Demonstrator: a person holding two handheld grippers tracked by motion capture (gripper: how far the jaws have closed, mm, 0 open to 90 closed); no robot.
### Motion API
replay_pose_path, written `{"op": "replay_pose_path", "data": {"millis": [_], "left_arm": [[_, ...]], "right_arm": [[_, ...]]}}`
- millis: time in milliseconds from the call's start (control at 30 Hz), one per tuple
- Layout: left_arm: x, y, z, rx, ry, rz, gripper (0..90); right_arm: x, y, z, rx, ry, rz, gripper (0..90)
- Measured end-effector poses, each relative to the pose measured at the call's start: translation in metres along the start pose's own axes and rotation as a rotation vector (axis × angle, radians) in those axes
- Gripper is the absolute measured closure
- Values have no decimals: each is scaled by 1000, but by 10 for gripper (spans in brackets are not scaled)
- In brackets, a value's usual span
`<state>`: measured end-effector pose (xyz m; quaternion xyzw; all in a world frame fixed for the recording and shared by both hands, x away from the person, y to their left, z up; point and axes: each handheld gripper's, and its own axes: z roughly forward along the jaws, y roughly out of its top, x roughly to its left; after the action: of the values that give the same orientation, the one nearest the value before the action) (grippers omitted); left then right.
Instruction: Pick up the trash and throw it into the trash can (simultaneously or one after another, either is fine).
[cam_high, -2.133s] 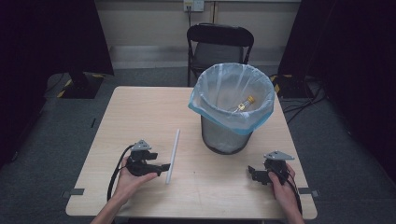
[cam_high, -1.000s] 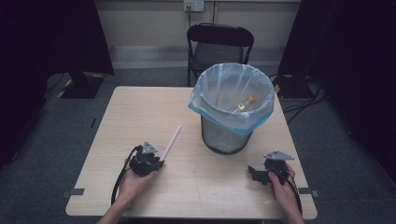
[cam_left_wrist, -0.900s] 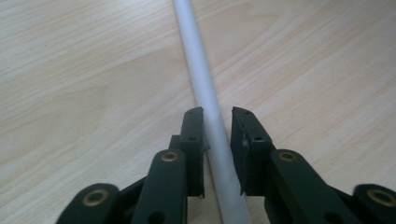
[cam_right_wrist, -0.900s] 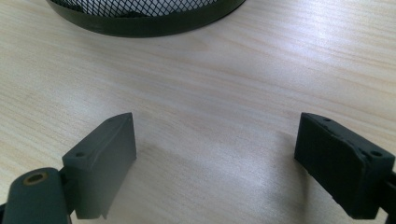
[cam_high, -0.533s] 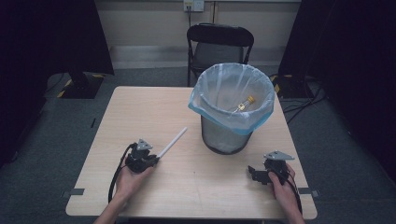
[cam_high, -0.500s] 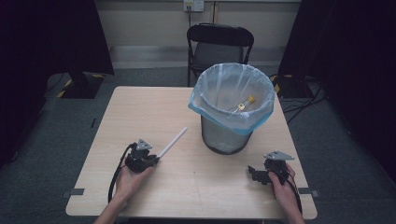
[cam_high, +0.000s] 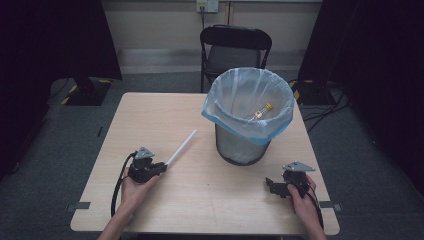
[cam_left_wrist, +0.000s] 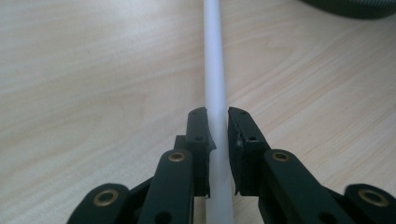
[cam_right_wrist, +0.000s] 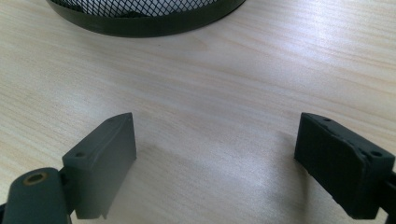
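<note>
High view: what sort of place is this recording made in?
Probably a lab or studio set up for recording: a bare wooden table, dark curtains, one folding chair, and a lined mesh bin.

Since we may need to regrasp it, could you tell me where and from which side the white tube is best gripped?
Grip the white tube near its end closest to the person, coming in along its length from that side. It is thin, straight and round, so the fingers close across its narrow width. The left gripper holds it this way now, and the free end points toward the bin.
</note>
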<state>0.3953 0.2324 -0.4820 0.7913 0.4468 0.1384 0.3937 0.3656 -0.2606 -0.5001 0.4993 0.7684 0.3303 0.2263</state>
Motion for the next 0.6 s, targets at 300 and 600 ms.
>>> {"op": "replay_pose_path", "data": {"millis": [300, 600], "left_arm": [[13, 3, -17, -112, -42, -80, 795], [13, 15, -33, -215, -64, -69, 796]], "right_arm": [[0, 0, 0, 0, 0, 0, 118], [0, 0, 0, 0, 0, 0, 118]]}}
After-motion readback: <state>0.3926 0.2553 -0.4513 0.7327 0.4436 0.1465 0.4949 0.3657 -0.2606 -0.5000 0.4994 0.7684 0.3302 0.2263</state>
